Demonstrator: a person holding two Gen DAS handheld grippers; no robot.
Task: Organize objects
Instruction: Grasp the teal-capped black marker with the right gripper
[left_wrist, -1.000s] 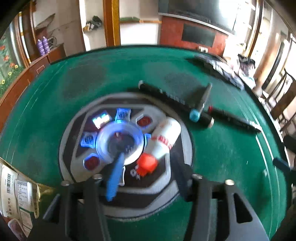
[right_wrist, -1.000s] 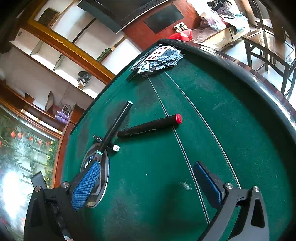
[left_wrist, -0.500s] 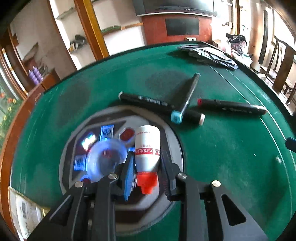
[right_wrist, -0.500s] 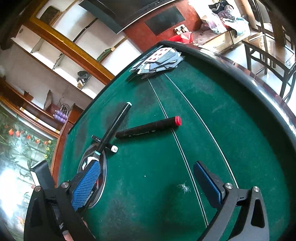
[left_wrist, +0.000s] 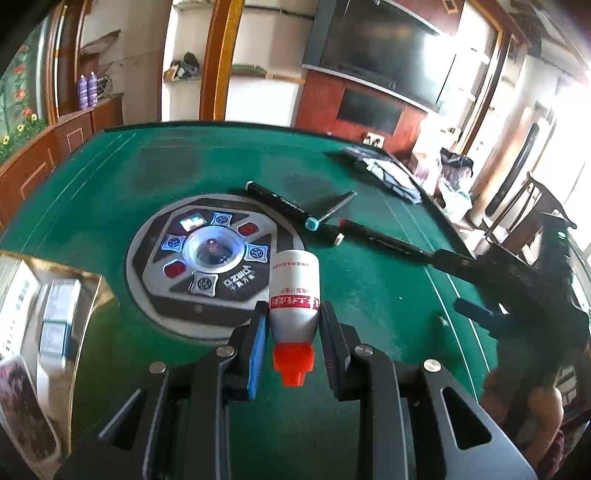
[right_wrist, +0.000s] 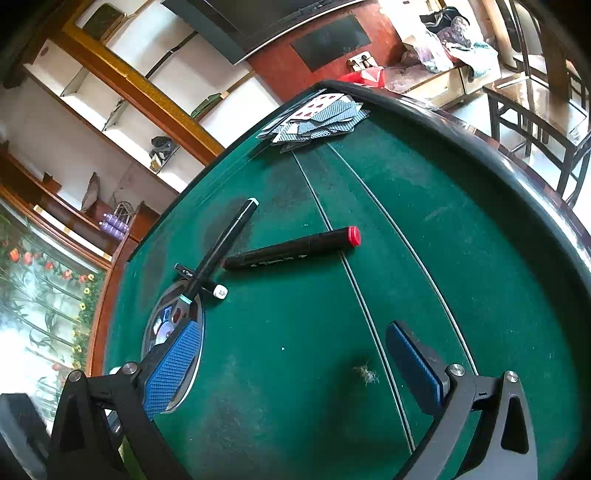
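Note:
My left gripper (left_wrist: 293, 317) is shut on a white bottle with a red cap (left_wrist: 294, 291) and holds it above the green table, cap toward the camera. Three black markers lie beyond it: one with a white end (left_wrist: 291, 210), a thin one with a teal end (left_wrist: 334, 210) and one with a red cap (left_wrist: 384, 240). In the right wrist view my right gripper (right_wrist: 295, 354) is open and empty above the felt, with the red-capped marker (right_wrist: 291, 251) and the crossed thin marker (right_wrist: 221, 247) beyond it.
A round control panel (left_wrist: 214, 258) sits in the table's centre. A gold-edged tray (left_wrist: 48, 302) with boxes lies at the left. Playing cards (right_wrist: 317, 122) are piled at the far edge. The right gripper (left_wrist: 517, 295) shows at the right of the left wrist view. Chairs stand beyond the table.
My left gripper closed on the white bottle on the panel, then lifted it and drew back. The right gripper has barely moved.

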